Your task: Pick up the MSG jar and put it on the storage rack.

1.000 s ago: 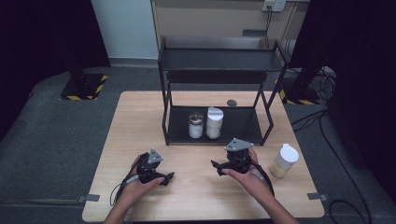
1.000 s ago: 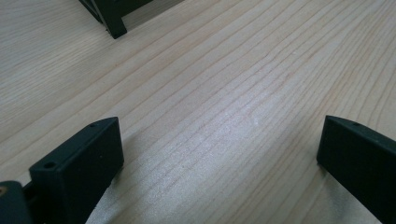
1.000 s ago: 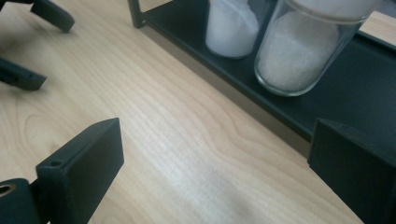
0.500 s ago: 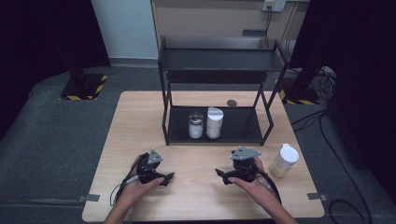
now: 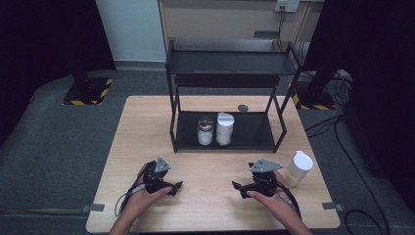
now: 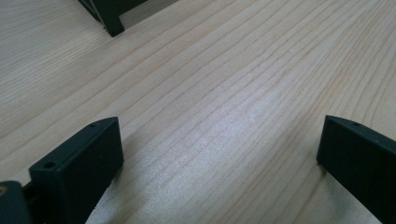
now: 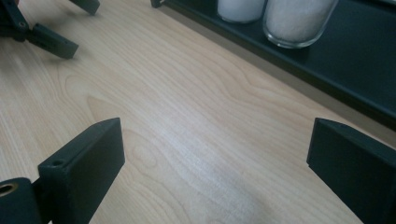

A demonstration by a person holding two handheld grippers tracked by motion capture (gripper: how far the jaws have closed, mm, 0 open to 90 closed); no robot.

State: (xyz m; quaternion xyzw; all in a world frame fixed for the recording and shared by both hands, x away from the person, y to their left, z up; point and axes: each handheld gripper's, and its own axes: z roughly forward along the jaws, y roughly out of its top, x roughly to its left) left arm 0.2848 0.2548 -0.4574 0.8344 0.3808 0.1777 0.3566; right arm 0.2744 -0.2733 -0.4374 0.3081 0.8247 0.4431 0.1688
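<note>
1. Resting low over the near part of the wooden table [image 5: 147,117], the left gripper [image 5: 172,186] has its jaws spread wide with nothing between them; the left gripper view shows bare wood grain in the gap and a foot of the black shelf rack [image 6: 109,21] at the far edge.
2. The right gripper [image 5: 239,188] sits to the right of it, also near the front edge, its jaws equally wide apart and empty. Its own view looks across bare wood toward the lower shelf of the rack.
3. Nearest to this gripper is the pale bottle with a white cap [image 5: 298,168], which stands upright on the table just to its right, touching neither gripper.
4. I judge the bottle to be light and stiff, probably plastic, with smooth sides that may slip under hard flat jaws. A hold around the body below the cap, level and square, looks safest; pinching the cap risks tipping it.
5. Farther off, on the rack's lower shelf, stand a clear jar [image 5: 205,130] with white contents and a white container [image 5: 224,129] just beside it on the right; whether they touch I cannot tell.
6. These look like glass in the right gripper view, so likely heavier and breakable, and the upper shelf leaves little room above them.
7. A small dark round thing [image 5: 242,107] lies on the table behind the rack.
</note>
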